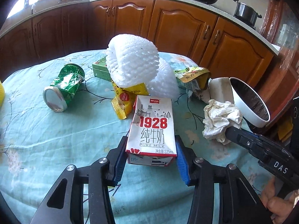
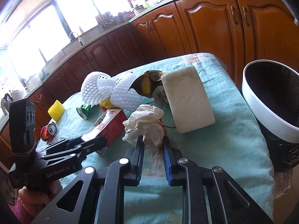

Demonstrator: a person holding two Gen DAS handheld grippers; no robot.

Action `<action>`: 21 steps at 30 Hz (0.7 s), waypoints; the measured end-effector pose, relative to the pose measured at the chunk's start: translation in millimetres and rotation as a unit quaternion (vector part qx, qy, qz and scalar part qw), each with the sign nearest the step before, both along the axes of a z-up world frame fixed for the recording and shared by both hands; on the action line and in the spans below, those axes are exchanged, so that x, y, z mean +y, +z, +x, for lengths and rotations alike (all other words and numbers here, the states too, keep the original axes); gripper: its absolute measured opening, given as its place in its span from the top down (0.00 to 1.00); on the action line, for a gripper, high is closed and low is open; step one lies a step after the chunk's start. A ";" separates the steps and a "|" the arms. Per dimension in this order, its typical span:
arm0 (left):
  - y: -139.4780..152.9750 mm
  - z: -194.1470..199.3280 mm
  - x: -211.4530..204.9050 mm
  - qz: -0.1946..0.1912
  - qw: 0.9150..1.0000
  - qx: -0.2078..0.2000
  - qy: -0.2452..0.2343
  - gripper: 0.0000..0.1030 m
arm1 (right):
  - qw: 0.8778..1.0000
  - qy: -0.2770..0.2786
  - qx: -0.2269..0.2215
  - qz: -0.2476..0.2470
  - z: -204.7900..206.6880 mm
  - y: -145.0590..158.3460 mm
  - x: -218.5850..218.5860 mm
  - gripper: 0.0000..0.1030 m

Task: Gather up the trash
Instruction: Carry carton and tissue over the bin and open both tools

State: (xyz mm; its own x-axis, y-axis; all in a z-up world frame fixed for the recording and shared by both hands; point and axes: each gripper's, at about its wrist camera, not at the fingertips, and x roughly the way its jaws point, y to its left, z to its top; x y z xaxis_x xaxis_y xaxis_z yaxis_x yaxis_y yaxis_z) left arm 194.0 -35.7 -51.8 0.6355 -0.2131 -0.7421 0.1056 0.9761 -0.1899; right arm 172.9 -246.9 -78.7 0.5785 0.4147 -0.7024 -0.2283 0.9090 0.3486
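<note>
Nearly all the trash lies uncollected on the tabletop, so I judge the task barely begun. Largest, the bin stands off the right tongs' right side; as far as its dark inside shows, nothing is in it. Ahead of both tongs sit the white foam netting and, right of it, a foam block. The milk carton lies between the left tongs' pads, which flank it closely; whether they pinch it I cannot tell. The right tongs are narrowed on the crumpled tissue. Left of the left tongs lies a green cup; yellow wrappers remain ahead.
</note>
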 end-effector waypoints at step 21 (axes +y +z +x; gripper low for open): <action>31.4 -43.9 -55.5 -0.028 0.994 -0.043 -0.093 0.55 | 0.995 -0.089 -0.035 0.006 -45.2 32.8 -78.6 0.82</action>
State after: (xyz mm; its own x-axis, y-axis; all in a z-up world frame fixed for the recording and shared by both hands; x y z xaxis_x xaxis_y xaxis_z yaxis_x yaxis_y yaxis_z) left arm 150.0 -91.2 -20.4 0.6421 -0.3720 -0.6704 0.3006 0.9265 -0.2261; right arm 127.8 -325.5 -45.9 0.6915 0.3087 -0.6531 -0.0882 0.9334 0.3479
